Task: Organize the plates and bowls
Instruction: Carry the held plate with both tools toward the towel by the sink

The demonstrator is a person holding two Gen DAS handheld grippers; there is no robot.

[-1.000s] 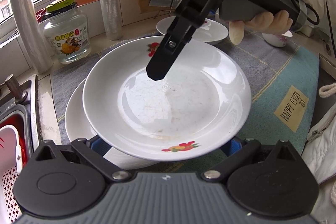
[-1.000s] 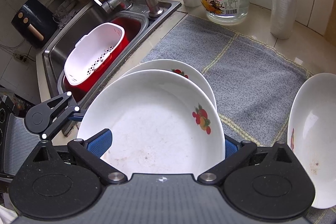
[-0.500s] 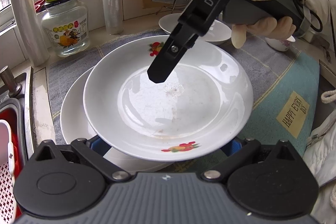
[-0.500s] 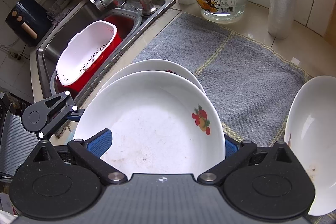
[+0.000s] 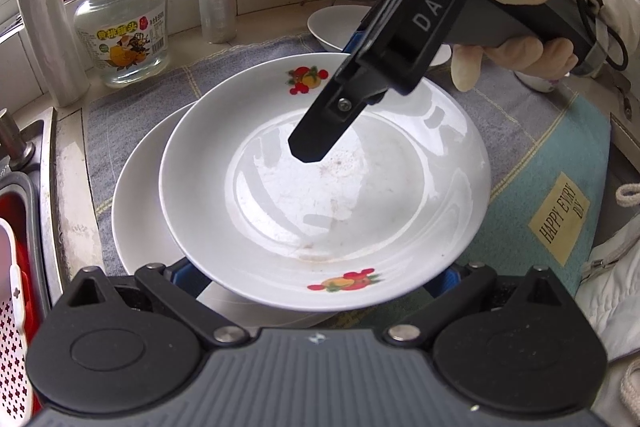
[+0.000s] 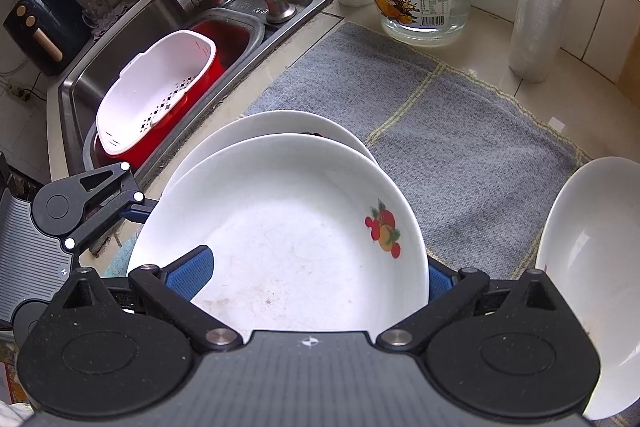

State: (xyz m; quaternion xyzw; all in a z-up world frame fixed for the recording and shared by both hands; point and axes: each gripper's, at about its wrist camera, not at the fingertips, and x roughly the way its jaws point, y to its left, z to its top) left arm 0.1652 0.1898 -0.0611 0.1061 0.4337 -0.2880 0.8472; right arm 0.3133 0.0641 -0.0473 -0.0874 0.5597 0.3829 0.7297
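Stacking plates: my right gripper (image 6: 308,267) pinches the upper plate's (image 5: 332,187) far rim, my left gripper (image 5: 316,275) straddles its near rim, spread, above the lower plate (image 5: 140,211) on the table's cloth (image 6: 460,131). Next I must centre and lower it.

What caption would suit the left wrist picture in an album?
Two handheld grippers, left gripper and right gripper, carry a fruit-patterned plate above a second plate on a grey mat.
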